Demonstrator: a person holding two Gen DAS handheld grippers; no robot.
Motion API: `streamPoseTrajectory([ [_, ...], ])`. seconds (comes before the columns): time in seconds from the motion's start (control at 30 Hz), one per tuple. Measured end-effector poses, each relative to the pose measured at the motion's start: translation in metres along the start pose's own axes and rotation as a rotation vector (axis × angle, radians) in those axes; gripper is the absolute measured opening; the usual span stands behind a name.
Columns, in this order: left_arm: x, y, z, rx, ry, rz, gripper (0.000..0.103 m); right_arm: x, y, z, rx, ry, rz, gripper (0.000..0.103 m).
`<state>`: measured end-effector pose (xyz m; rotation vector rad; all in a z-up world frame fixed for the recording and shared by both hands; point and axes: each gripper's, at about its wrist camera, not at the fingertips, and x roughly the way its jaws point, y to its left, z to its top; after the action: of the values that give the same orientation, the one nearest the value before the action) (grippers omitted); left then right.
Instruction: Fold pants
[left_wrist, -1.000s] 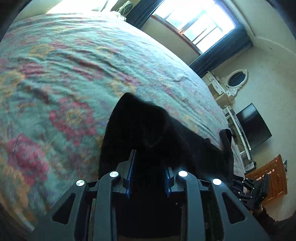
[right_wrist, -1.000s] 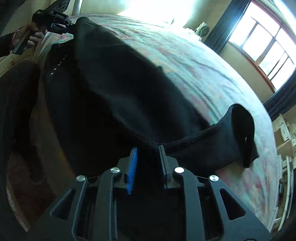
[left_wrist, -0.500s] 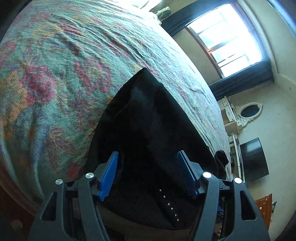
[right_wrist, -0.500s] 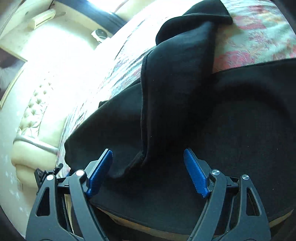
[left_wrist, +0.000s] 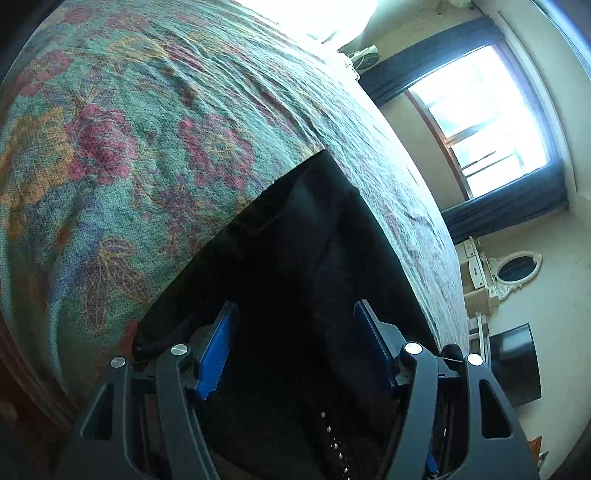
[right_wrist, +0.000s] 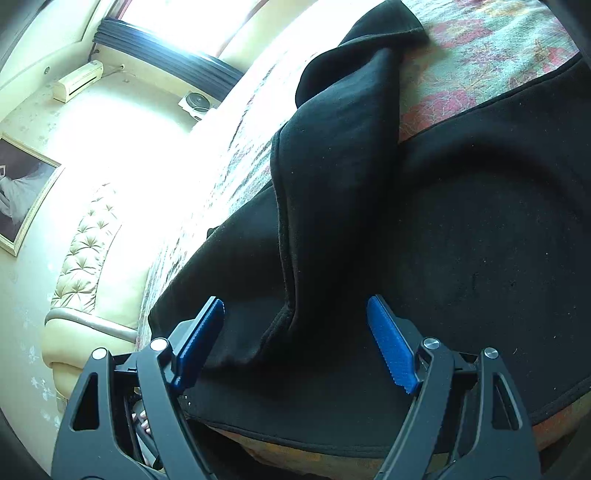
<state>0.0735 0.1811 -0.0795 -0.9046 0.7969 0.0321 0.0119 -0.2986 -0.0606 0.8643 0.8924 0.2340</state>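
**Both grippers open over black pants on the bed**

Currently logged: the left gripper (left_wrist: 295, 347) stood with its jaws spread wide, blue ribbed pads (left_wrist: 218, 354) well apart, nothing between them. It hung over the black pants (left_wrist: 303, 258), which lay flat on the bedspread (left_wrist: 129, 147). From this view the fabric read as a dark, matte wedge narrowing to a squared corner further up the bed; a row of small pale dots ran along the cloth near the bottom edge.

The right gripper (right_wrist: 295, 336) was likewise wide open and held nothing. Under it the pants (right_wrist: 461, 258) showed a soft, fleecy, lint-specked surface with a stitched hem along the near edge. One long strip of the same cloth (right_wrist: 343, 147) lay folded back across the flat layer, its seamed edge raised in a ridge and its far end bunched on the bedspread (right_wrist: 498, 48).

Bedspread: coarse woven texture, teal ground with red and yellow flowers, lightly wrinkled.

Room: bright window (left_wrist: 491, 118) with dark curtains, oval white-framed mirror (left_wrist: 517, 267), dark screen (left_wrist: 515, 365), cream tufted headboard (right_wrist: 85, 251), framed picture (right_wrist: 22, 188) on a pale wall.
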Motion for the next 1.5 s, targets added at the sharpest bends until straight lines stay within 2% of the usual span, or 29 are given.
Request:
streamPoseTrajectory([
  [0.03,0.001,0.0,0.004,-0.001,-0.013,0.002,0.062,0.0,0.0,0.0,0.001,-0.001,0.0,0.08],
  [0.07,0.003,-0.001,0.007,0.003,-0.024,0.008,0.044,-0.003,0.0,0.0,0.005,-0.004,0.001,0.08],
  [0.13,0.009,-0.002,0.01,0.011,-0.02,0.036,0.019,-0.006,-0.005,0.003,0.02,-0.016,0.0,0.08],
  [0.17,0.013,0.001,0.011,-0.002,-0.013,0.028,0.016,-0.008,-0.006,0.004,0.022,-0.021,-0.006,0.08],
  [0.27,0.017,0.009,0.008,-0.059,-0.004,0.008,0.015,-0.007,-0.004,0.01,-0.007,-0.037,-0.06,0.08],
  [0.47,0.015,0.0,0.009,-0.03,-0.016,0.029,0.013,0.002,0.01,0.019,-0.139,-0.054,-0.236,0.08],
  [0.63,0.007,-0.01,0.01,0.01,-0.04,0.041,0.013,0.003,0.046,0.009,-0.36,-0.161,-0.432,0.08],
  [0.73,0.009,-0.014,0.01,0.033,-0.042,0.053,0.013,0.025,0.057,0.006,-0.485,-0.156,-0.549,0.08],
  [0.77,0.012,-0.014,0.011,0.021,-0.036,0.049,0.013,0.032,0.056,0.006,-0.513,-0.147,-0.579,0.075],
  [0.8,0.014,-0.013,0.012,0.008,-0.03,0.045,0.013,0.036,0.053,0.008,-0.532,-0.133,-0.589,0.054],
  [0.9,0.009,-0.008,0.015,-0.013,-0.026,0.026,0.013,0.032,0.042,0.011,-0.517,-0.103,-0.555,0.028],
  [0.93,0.006,-0.008,0.015,-0.012,-0.029,0.017,0.013,0.028,0.047,0.018,-0.507,-0.1,-0.527,0.022],
  [1.13,-0.027,-0.009,0.012,-0.012,-0.038,-0.062,0.013,-0.032,0.035,0.024,-0.348,-0.147,-0.324,0.019],
  [1.17,-0.033,-0.007,0.009,-0.01,-0.039,-0.066,0.013,-0.041,0.03,0.022,-0.324,-0.145,-0.299,0.016],
  [1.2,-0.038,-0.004,0.006,-0.007,-0.037,-0.065,0.013,-0.05,0.025,0.016,-0.304,-0.143,-0.279,0.007],
  [1.3,-0.044,0.015,-0.004,-0.006,-0.01,-0.035,0.013,-0.067,0.007,-0.001,-0.288,-0.131,-0.298,0.006],
  [1.43,-0.037,0.043,-0.021,-0.058,0.05,-0.008,0.013,-0.07,-0.007,-0.021,-0.313,-0.096,-0.386,0.007],
  [1.47,-0.036,0.045,-0.021,-0.067,0.049,-0.017,0.013,-0.067,-0.005,-0.021,-0.335,-0.091,-0.413,0.016],
  [1.5,-0.036,0.044,-0.02,-0.067,0.047,-0.015,0.013,-0.064,0.0,-0.021,-0.349,-0.091,-0.42,0.036],
])
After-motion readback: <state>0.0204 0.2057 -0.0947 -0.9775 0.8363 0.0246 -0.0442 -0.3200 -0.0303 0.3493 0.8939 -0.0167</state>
